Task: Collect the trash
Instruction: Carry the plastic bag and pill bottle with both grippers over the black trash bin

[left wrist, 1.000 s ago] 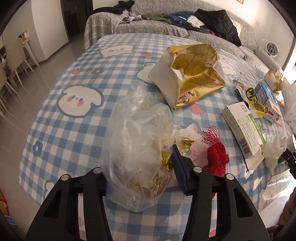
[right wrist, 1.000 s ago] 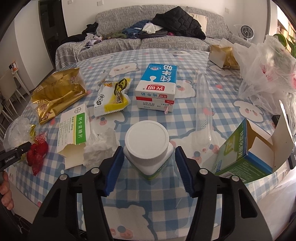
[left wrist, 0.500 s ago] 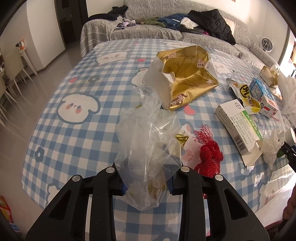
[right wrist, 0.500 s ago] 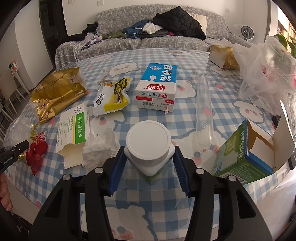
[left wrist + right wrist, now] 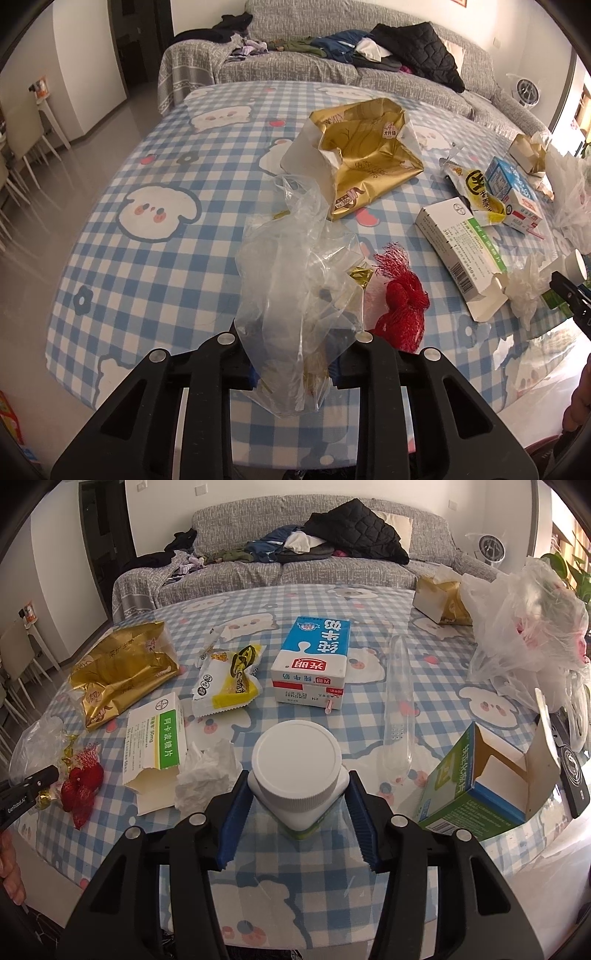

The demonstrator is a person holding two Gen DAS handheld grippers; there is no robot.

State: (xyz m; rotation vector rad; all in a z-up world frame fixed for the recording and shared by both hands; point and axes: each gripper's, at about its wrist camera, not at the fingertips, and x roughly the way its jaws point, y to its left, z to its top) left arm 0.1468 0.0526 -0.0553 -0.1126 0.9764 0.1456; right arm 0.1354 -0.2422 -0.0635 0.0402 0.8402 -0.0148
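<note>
Nearest the left wrist camera, the left gripper [image 5: 293, 369] is closing its jaws on a crumpled clear plastic bag [image 5: 295, 280], which stands between the blue pads and billows up and away from them over the checked tablecloth [image 5: 166, 258]. Just right of the bag lies a red mesh net [image 5: 402, 314]. Beyond the bag, farther along the gripper's line, sits a torn gold foil packet [image 5: 365, 166], and right of the net an open white medicine box [image 5: 458, 251].

In the right wrist view, the right gripper [image 5: 297, 812] pinches a white-capped bottle [image 5: 297, 764], upright, pads on its square shoulders. Left of the bottle is a crumpled tissue [image 5: 207, 771]; beyond it lies a blue milk carton [image 5: 314, 661].

The bag lies dead ahead of the left gripper, the hand nearer to it.
</note>
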